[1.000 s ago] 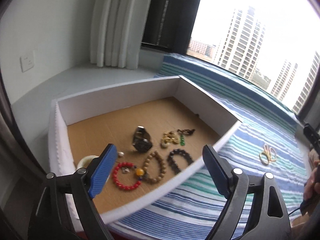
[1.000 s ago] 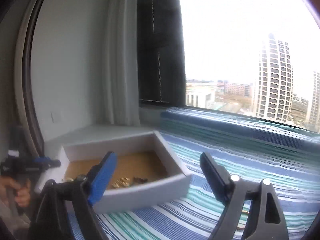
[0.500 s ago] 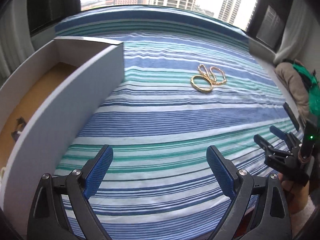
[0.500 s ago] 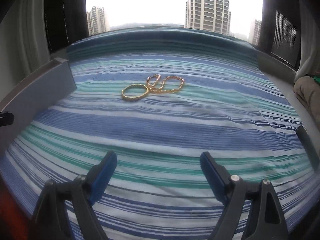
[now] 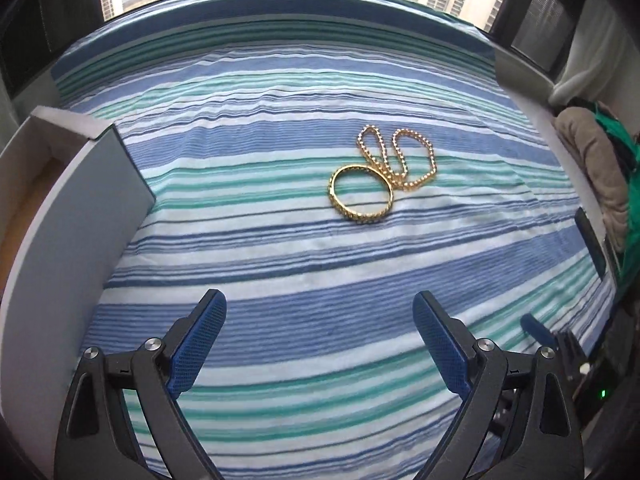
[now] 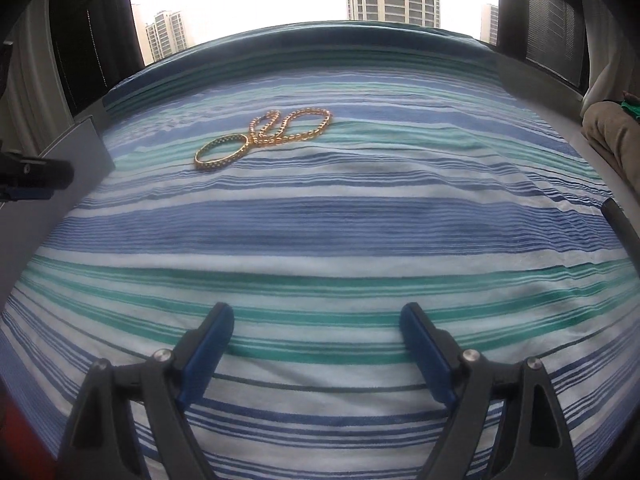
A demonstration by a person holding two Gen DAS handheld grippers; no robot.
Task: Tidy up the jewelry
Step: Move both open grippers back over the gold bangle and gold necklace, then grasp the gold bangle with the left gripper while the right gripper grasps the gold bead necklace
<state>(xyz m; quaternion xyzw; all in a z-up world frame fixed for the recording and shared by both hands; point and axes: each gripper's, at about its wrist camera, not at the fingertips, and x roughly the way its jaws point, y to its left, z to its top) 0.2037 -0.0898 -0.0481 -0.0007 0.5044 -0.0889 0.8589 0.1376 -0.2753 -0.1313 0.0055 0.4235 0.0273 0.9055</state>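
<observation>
A gold bangle [image 5: 361,193] lies on the striped cloth [image 5: 304,264], touching a gold bead chain [image 5: 396,156] just behind it. Both also show in the right wrist view: the bangle [image 6: 219,153] and the chain [image 6: 292,126]. My left gripper [image 5: 318,334] is open and empty, above the cloth short of the bangle. My right gripper [image 6: 316,336] is open and empty, further back from the jewelry. The white box [image 5: 76,216] stands at the left; its contents are hidden here.
The box wall [image 6: 76,160] borders the cloth on the left. A brown and green bundle of fabric [image 5: 600,160] lies at the right edge. The left gripper's tip [image 6: 36,176] shows at the far left of the right wrist view.
Both grippers have swung from the box to face the bangle and chain and moved closer to them. Both stayed open and empty.
</observation>
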